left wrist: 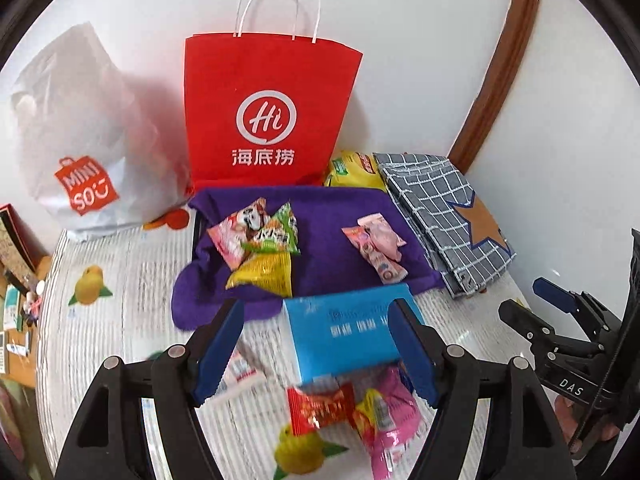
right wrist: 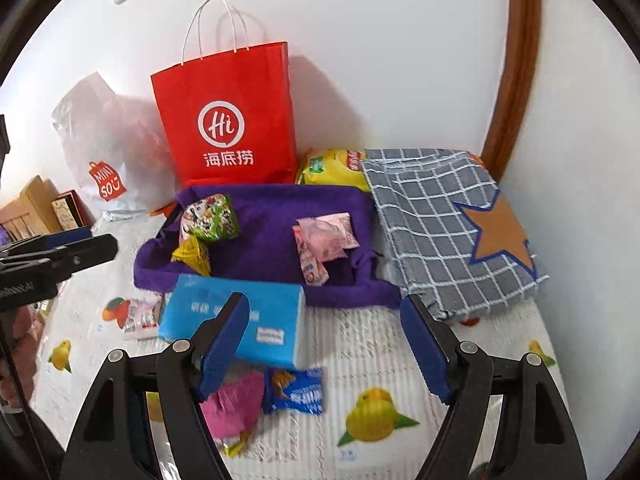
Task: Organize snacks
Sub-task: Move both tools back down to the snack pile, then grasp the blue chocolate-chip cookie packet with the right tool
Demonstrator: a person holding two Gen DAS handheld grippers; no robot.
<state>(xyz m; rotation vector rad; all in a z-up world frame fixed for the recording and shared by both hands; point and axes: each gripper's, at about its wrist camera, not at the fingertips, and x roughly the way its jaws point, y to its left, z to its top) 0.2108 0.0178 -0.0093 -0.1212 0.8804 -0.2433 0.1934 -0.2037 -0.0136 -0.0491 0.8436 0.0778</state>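
Observation:
A purple cloth-lined tray holds a pile of pink, green and yellow snack packets on its left and pink packets on its right. A blue pack lies on the table in front of it. Nearer lie a red packet, a pink packet, a blue packet and a white packet. My left gripper hovers open over the blue pack, holding nothing. My right gripper is open and empty too.
A red paper bag and a white plastic bag stand against the wall behind. A yellow chips bag and a folded grey checked cloth lie at the right, by a wooden frame.

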